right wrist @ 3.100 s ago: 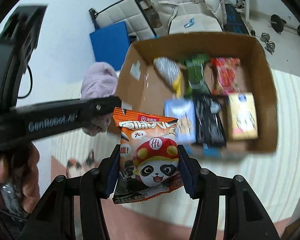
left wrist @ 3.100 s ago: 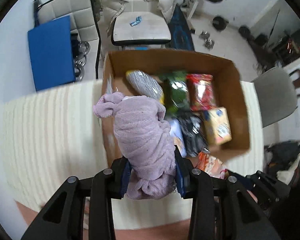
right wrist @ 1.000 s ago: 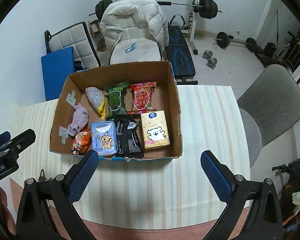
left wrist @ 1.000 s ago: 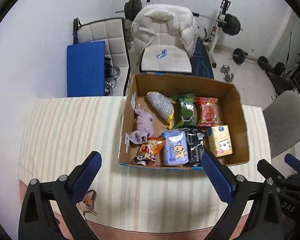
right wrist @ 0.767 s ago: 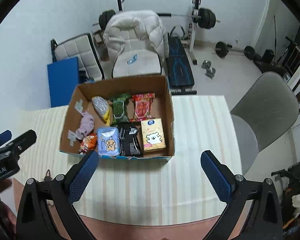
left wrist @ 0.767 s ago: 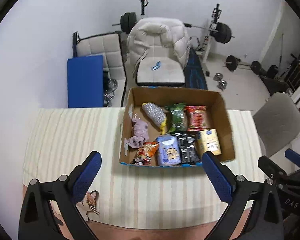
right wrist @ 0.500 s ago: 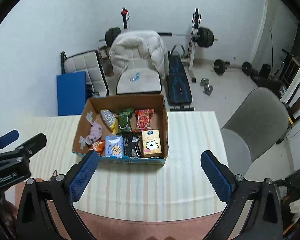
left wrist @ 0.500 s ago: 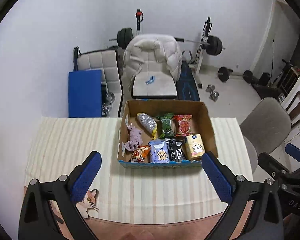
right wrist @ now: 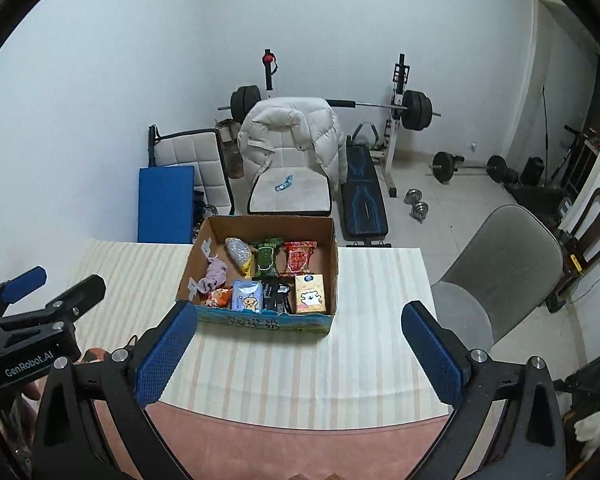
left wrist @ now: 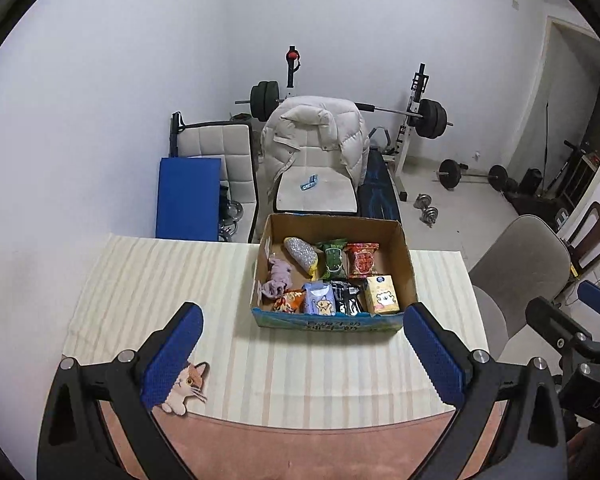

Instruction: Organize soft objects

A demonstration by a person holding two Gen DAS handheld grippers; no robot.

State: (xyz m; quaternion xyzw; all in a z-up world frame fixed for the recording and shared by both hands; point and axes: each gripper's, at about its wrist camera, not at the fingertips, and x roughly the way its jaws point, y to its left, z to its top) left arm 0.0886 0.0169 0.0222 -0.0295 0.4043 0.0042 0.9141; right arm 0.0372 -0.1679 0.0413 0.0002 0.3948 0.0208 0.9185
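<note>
On the striped cloth covering the surface sits an open cardboard box, toward its far edge. Left tongs: spread wide, nothing between the blue pads, held above the near part of the surface, well back from the box. Right tongs: likewise released and empty, also well back from the box.

Box contents, left wrist view: purple plush cloth against the left wall; orange snack bag just in front of it at the near-left corner; silver mesh pouch in the far row, next to a green packet and a red packet. Near row, left to right after the snack bag: light blue pack, black pack, yellow tissue box.

A cat-shaped sticker lies at the near-left edge of the cloth, partly behind the left pad. Beyond the surface: a chair draped with a white puffer jacket, a blue mat, a barbell rack. A grey chair stands to the right.
</note>
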